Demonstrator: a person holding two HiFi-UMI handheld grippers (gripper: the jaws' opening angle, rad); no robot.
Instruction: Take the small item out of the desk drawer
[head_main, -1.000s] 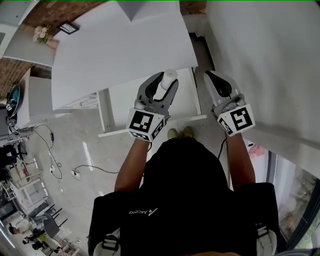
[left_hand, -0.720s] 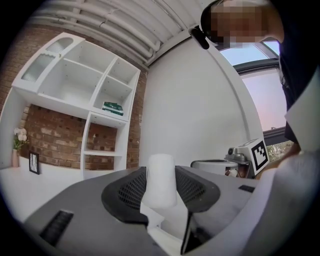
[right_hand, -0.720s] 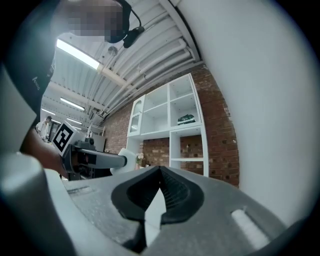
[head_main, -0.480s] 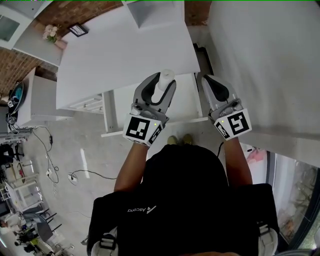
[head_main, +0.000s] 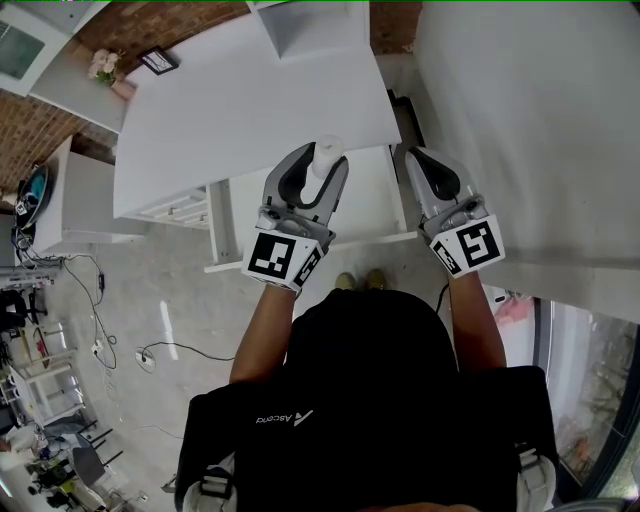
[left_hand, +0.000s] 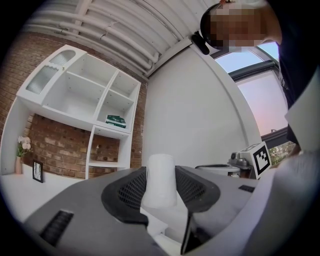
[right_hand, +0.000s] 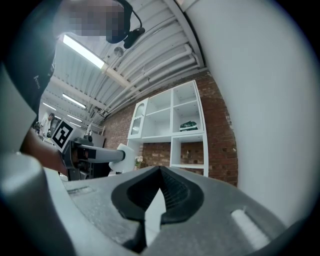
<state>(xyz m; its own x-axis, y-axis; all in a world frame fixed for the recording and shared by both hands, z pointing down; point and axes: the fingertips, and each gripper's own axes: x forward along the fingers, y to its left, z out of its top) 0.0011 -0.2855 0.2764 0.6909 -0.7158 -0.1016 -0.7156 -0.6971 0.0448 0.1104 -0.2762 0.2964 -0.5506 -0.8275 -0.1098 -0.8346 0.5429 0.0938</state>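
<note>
A small white cylindrical item (head_main: 323, 163) stands upright between the jaws of my left gripper (head_main: 320, 155), which is shut on it above the open white drawer (head_main: 372, 205). The left gripper view shows the same item (left_hand: 160, 181) pinched between the dark pads (left_hand: 127, 192). My right gripper (head_main: 412, 158) is held beside it, over the drawer's right edge. It is shut, its tips meet (right_hand: 160, 171) and it holds nothing. The white desk top (head_main: 250, 95) lies just beyond both grippers.
A framed picture (head_main: 160, 60) and flowers (head_main: 100, 65) stand at the desk's far left. A white shelf unit (left_hand: 87, 102) hangs on the brick wall behind. A white wall (head_main: 520, 120) runs close on the right. A low cabinet (head_main: 85, 205) and floor cables (head_main: 100, 300) are on the left.
The left gripper keeps its hold on the white item and has drifted slightly left and nearer to me. The right gripper has barely moved.
</note>
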